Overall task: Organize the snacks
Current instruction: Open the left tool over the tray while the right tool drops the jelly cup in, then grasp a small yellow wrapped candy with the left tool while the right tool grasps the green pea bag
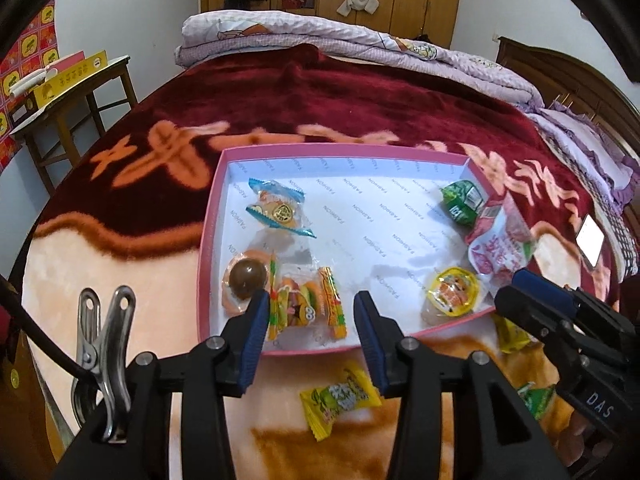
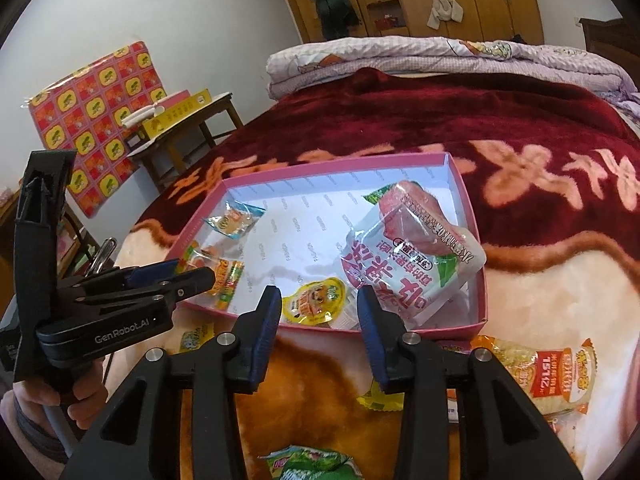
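Note:
A pink shallow box (image 1: 208, 248) (image 2: 478, 280) with white lining lies on the bed. It holds a burger gummy pack (image 1: 306, 308), a chocolate ball snack (image 1: 246, 284), a blue-edged pastry pack (image 1: 276, 208) (image 2: 234, 220), a yellow jelly cup (image 1: 454, 292) (image 2: 314, 300), a green pack (image 1: 462, 200) and a pink-white pouch (image 1: 500, 248) (image 2: 404, 256). My left gripper (image 1: 310, 320) is open and empty over the box's near edge, above the gummy pack. My right gripper (image 2: 318, 312) is open and empty just before the box's near wall, close to the jelly cup.
Loose snacks lie on the blanket in front of the box: a yellow candy pack (image 1: 340, 400), an orange-white cracker pack (image 2: 548, 376), a green pack (image 2: 312, 464). A phone (image 1: 590, 240) lies at right. A side table (image 2: 188, 128) stands left of the bed. Folded quilts (image 1: 340, 44) lie behind.

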`<move>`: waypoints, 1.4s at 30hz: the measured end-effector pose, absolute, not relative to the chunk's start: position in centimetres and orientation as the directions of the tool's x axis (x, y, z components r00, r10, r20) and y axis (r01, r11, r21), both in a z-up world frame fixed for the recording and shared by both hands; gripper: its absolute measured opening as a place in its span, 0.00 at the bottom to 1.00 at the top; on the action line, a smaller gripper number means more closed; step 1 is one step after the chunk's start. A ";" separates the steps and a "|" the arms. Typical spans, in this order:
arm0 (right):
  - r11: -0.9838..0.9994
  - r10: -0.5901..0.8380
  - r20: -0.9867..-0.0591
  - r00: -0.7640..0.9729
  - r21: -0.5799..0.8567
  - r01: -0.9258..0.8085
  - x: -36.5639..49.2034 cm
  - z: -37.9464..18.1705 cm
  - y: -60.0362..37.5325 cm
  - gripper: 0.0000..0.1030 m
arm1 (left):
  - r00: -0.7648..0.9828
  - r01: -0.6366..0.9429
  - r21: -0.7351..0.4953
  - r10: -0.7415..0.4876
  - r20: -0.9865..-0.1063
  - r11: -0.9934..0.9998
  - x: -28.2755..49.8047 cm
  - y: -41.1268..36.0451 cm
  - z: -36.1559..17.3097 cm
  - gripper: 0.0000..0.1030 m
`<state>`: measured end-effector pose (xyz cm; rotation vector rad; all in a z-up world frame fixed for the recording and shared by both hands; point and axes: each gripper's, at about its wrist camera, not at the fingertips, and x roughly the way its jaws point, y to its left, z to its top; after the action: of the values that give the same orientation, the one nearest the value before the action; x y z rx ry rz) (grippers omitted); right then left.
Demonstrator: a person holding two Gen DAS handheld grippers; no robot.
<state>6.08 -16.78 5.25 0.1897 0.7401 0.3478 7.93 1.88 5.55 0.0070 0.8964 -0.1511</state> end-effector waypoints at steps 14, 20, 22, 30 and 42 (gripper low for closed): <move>0.923 0.385 -0.676 0.628 0.279 -0.266 2.5 5.7 -17.4 0.39 | 0.568 0.140 -0.108 -0.169 -0.805 0.984 4.1 1.5 5.7 0.44; 0.913 0.403 -0.713 0.574 0.269 -0.307 0.6 5.1 -17.5 0.40 | 0.545 0.152 -0.100 -0.168 -0.821 0.983 3.7 0.8 4.6 0.44; 0.918 0.389 -0.724 0.570 0.255 -0.303 0.0 4.8 -17.7 0.40 | 0.541 0.153 -0.096 -0.165 -0.825 0.984 3.8 0.7 4.2 0.44; 0.929 0.368 -0.762 0.533 0.270 -0.254 -0.2 3.2 -18.7 0.49 | 0.545 0.157 -0.089 -0.162 -0.823 0.984 3.6 0.5 3.2 0.44; 0.934 0.344 -0.783 0.519 0.229 -0.273 -0.6 2.4 -17.8 0.50 | 0.544 0.130 -0.088 -0.146 -0.826 0.987 3.9 0.9 2.2 0.45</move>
<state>-0.59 -17.77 2.39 0.0805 0.9565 0.3704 3.87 0.86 2.18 -0.0170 0.9822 -0.1640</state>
